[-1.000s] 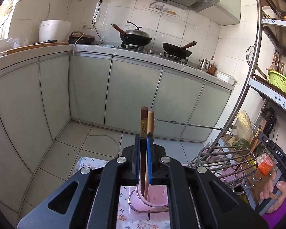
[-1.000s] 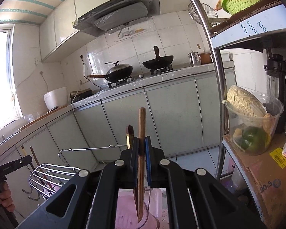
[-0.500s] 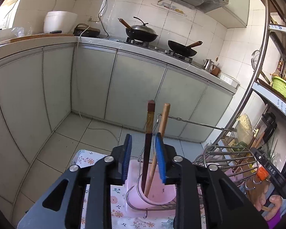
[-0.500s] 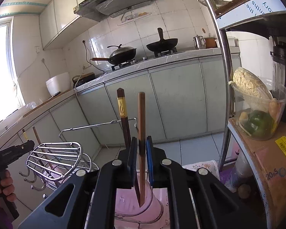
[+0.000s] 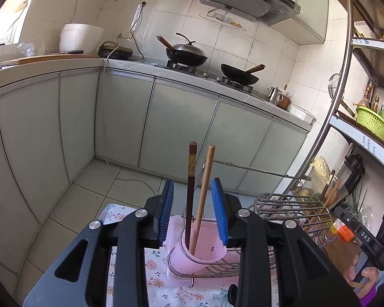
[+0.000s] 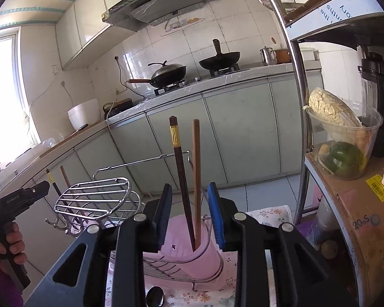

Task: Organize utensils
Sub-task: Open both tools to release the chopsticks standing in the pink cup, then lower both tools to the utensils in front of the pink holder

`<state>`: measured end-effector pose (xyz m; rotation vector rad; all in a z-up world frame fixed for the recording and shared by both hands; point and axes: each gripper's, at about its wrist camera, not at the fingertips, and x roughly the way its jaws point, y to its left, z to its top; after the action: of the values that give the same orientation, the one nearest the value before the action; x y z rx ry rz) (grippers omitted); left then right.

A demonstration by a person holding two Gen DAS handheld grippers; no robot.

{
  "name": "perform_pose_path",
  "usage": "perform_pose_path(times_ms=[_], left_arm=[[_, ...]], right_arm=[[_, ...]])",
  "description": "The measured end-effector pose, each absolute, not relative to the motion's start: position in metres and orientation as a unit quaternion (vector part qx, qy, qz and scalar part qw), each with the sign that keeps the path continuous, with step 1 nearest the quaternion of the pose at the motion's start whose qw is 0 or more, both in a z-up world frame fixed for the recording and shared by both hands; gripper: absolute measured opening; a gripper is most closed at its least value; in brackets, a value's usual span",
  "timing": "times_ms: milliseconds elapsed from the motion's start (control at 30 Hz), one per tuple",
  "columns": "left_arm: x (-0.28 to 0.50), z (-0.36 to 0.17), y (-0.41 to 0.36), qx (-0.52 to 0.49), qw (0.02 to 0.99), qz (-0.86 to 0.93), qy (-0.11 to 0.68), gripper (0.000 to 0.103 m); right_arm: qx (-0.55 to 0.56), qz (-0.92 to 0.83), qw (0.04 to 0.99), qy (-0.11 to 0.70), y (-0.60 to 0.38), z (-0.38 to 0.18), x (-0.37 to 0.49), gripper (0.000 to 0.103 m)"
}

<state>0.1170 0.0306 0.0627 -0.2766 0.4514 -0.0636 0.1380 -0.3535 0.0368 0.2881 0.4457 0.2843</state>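
In the left wrist view a dark chopstick (image 5: 191, 186) and a light wooden chopstick (image 5: 204, 194) stand leaning in a pink cup (image 5: 199, 252) set in a wire rack. My left gripper (image 5: 192, 213) is opening; its blue pads flank the pair without touching. In the right wrist view a dark chopstick (image 6: 181, 179) and a brown chopstick (image 6: 196, 179) stand in another pink cup (image 6: 181, 250). My right gripper (image 6: 190, 215) is opening too, its pads clear of both sticks.
The chrome wire rack (image 6: 94, 194) stands on a floral cloth (image 5: 151, 268), with a spoon (image 6: 155, 296) lying in front. A metal shelf post (image 6: 298, 102) and a carton with a bowl of vegetables (image 6: 343, 138) stand at the right. Kitchen cabinets lie beyond.
Both grippers were shut on their chopstick pairs and have let go. The jaws have spread and drawn back a little. The chopsticks now stand loose in the cups.
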Motion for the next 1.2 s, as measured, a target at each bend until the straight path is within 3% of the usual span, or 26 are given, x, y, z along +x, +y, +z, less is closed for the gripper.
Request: perform_pose_path(times_ms=[300, 933, 1033, 1200], left_arm=[[0.079, 0.048, 0.026, -0.149, 0.96, -0.05, 0.232, 0.031], [0.073, -0.07, -0.021, -0.157, 0.886, -0.126, 0.418, 0.03], [0.079, -0.089, -0.033, -0.143, 0.866, -0.131, 0.46, 0.012], [0.095, -0.115, -0.053, -0.123, 0.828, -0.14, 0.528, 0.009]], right_arm=[[0.155, 0.153, 0.944, 0.249, -0.35, 0.019, 0.095, 0.028], [0.17, 0.177, 0.873, 0.422, -0.324, -0.079, 0.086, 0.026], [0.176, 0.185, 0.857, 0.447, -0.321, -0.092, 0.088, 0.025], [0.175, 0.197, 0.845, 0.466, -0.315, -0.101, 0.088, 0.024]])
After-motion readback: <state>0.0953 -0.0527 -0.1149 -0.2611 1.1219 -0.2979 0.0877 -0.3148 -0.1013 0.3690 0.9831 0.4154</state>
